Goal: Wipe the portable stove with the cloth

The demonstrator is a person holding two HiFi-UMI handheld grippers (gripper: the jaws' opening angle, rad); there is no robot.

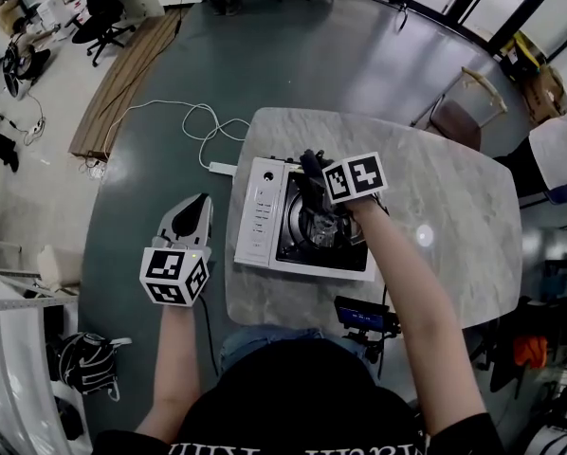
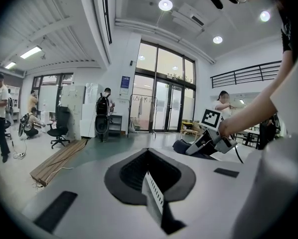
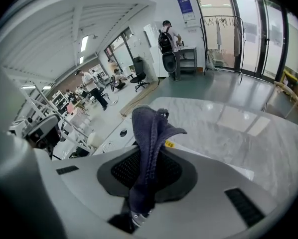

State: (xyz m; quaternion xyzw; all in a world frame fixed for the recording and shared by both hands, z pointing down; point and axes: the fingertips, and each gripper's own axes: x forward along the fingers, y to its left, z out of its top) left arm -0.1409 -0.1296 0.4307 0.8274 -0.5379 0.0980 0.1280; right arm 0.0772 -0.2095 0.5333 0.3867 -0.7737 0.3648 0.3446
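Note:
The white portable stove (image 1: 263,211), with a black burner well, sits on the left part of the marble table (image 1: 445,216). My right gripper (image 1: 314,180) hangs over the burner, shut on a dark blue cloth (image 1: 309,163). In the right gripper view the cloth (image 3: 150,143) stands up from between the jaws of that gripper (image 3: 138,210), with the stove's white edge (image 3: 116,136) behind it. My left gripper (image 1: 200,207) is held left of the table, over the floor, apart from the stove. In its own view the left gripper (image 2: 155,199) is shut with nothing in it.
A white power strip (image 1: 222,169) and looped cable (image 1: 196,121) lie on the floor beyond the table's left corner. A small black device (image 1: 363,315) is at the table's near edge. A chair (image 1: 459,117) stands at the far right. Wooden planks (image 1: 122,83) lie further left.

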